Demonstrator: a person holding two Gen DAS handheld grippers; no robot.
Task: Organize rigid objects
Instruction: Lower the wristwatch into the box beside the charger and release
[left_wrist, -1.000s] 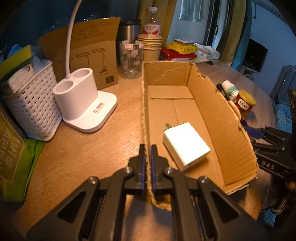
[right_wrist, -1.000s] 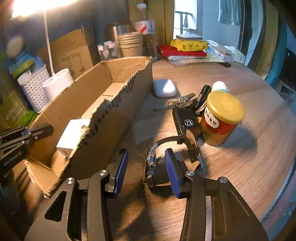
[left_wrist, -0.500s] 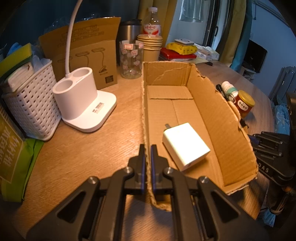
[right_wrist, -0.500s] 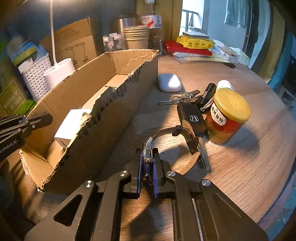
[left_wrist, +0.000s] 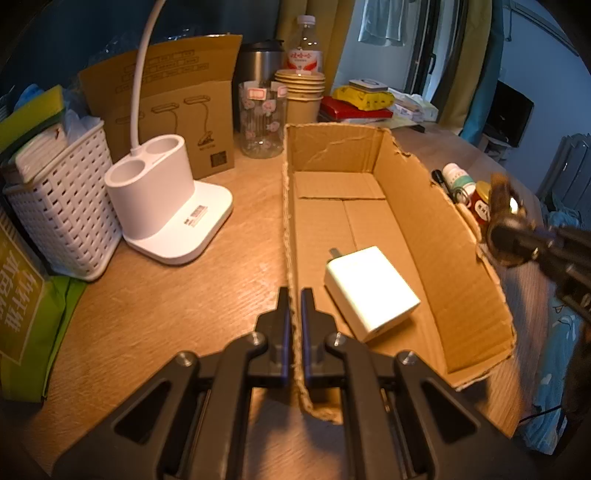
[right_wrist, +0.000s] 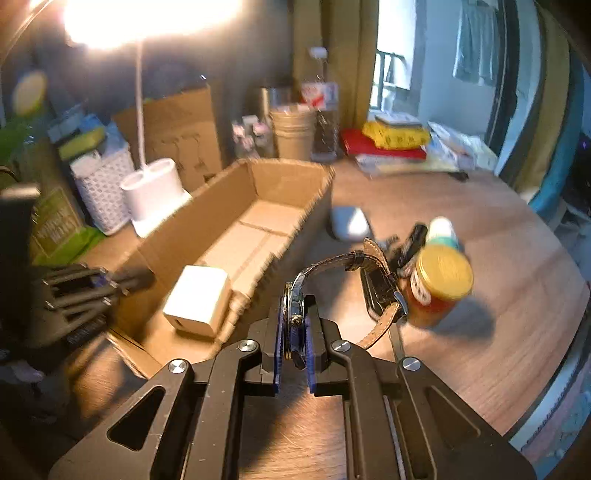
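A wristwatch (right_wrist: 295, 299) with a curved leather strap hangs clear of the table, beside the open cardboard box (right_wrist: 207, 206) (one white charger (right_wrist: 197, 300) lies inside).

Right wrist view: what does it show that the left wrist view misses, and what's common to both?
Only the right wrist view shows the right claw shut on the wristwatch, plus the white earbud case and car key on the table. Only the left wrist view shows the left claw clamped on the cardboard box wall. Both show the cardboard box, the white charger inside it, and the yellow-lidded jar.
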